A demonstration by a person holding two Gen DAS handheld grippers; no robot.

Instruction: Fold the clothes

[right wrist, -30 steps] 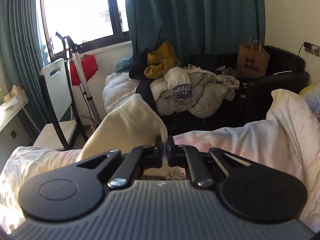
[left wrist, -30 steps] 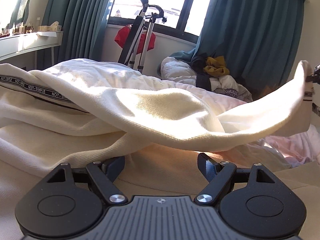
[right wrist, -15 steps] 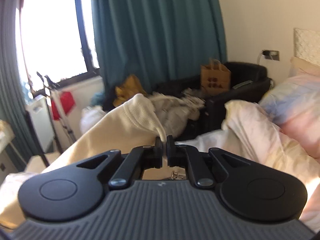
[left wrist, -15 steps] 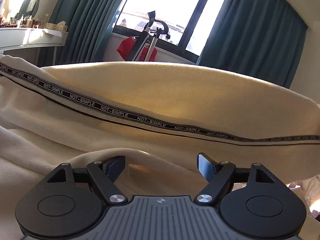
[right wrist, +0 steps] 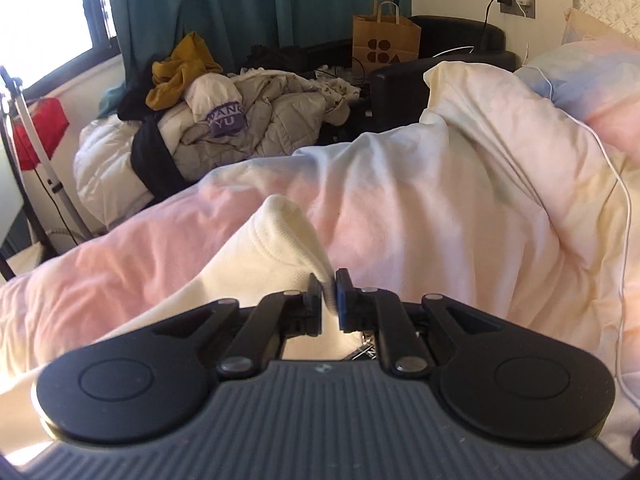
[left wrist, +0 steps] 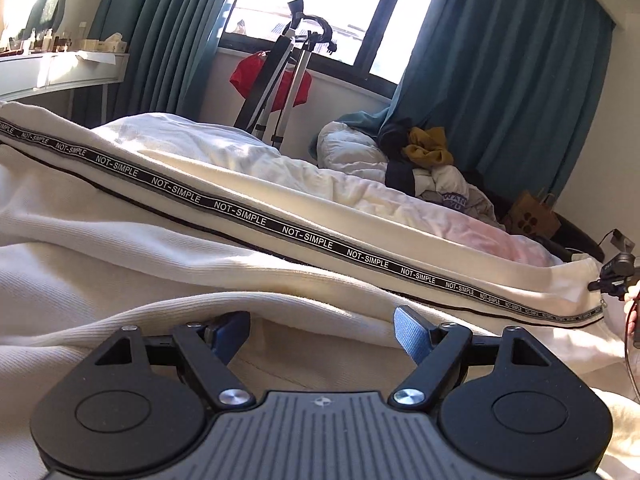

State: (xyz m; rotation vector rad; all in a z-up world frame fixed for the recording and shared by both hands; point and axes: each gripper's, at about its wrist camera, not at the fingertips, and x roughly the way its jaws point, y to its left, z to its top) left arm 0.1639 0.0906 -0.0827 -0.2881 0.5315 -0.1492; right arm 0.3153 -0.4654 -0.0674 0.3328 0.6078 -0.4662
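The cream ribbed-knit garment with a black "NOT-SIMPLE" tape stripe [left wrist: 304, 240] lies spread over the bed directly ahead of the left gripper [left wrist: 322, 330], whose blue-padded fingers [left wrist: 408, 334] stand wide apart with nothing between them; a rolled ribbed fold of the cloth runs across just beyond the fingertips. The striped length stretches from the far left down to the right edge of the left wrist view, where its cuffed end meets the other tool. In the right wrist view, the right gripper [right wrist: 330, 298] has its fingers drawn almost together on a thin pinch of the same cream garment [right wrist: 276, 248], which rises in a soft hump just in front of the fingers and trails off to the left. The knit is pale cream, finely ribbed, and sunlit in patches. It rests on a rumpled pink-and-cream duvet [right wrist: 420, 184].
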